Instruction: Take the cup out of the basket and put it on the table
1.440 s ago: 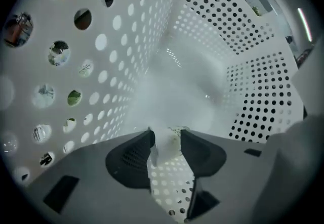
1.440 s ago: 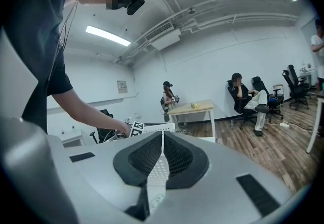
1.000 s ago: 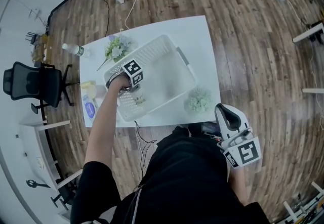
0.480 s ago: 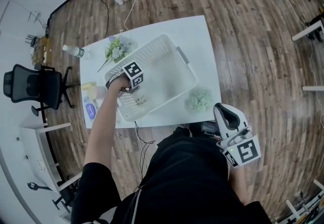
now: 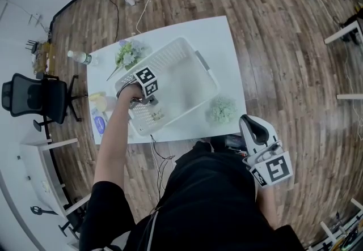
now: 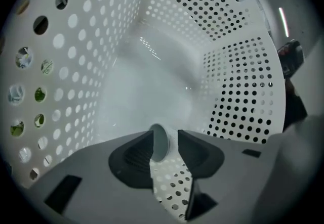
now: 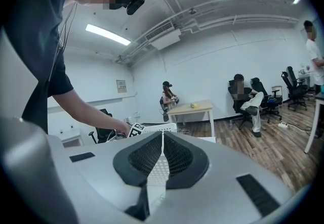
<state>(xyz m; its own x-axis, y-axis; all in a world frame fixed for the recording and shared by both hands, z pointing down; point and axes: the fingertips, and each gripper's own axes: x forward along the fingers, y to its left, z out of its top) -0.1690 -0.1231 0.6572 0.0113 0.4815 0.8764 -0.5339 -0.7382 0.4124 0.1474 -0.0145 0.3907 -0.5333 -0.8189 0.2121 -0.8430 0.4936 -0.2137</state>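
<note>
Wood-plank floor all round, and in the middle of it a white bench [image 5: 229,46] carrying a white perforated basket [image 5: 195,60]. From the head view: a bunch of flowers [image 5: 129,54] lies just beside the basket's far-left corner, a pale green bunch [image 5: 222,111] sits near its right-hand end, and a bottle [image 5: 79,57] stands well out beyond the flowers. A black office chair [image 5: 34,97] is parked on the floor, well away from the basket on the left. The left gripper [image 5: 148,97] is down inside the basket at its left end, marker cube on top, with the person's arm reaching in. The right gripper [image 5: 253,125] hangs off the bench, well apart from the basket, down by the person's side.

Over to the left gripper view: perforated basket walls on every side, smooth floor ahead. The jaws are opening, and the cup [image 6: 161,142] sits right between them, rim edge-on, low against the basket floor. So the cup is in the basket.

Right gripper view now: an office with strip lights, a wooden desk [image 7: 192,109] and seated people far behind the basket. The 2 jaws are pressed together with nothing between them, and the basket's rim shows just over their tips.
</note>
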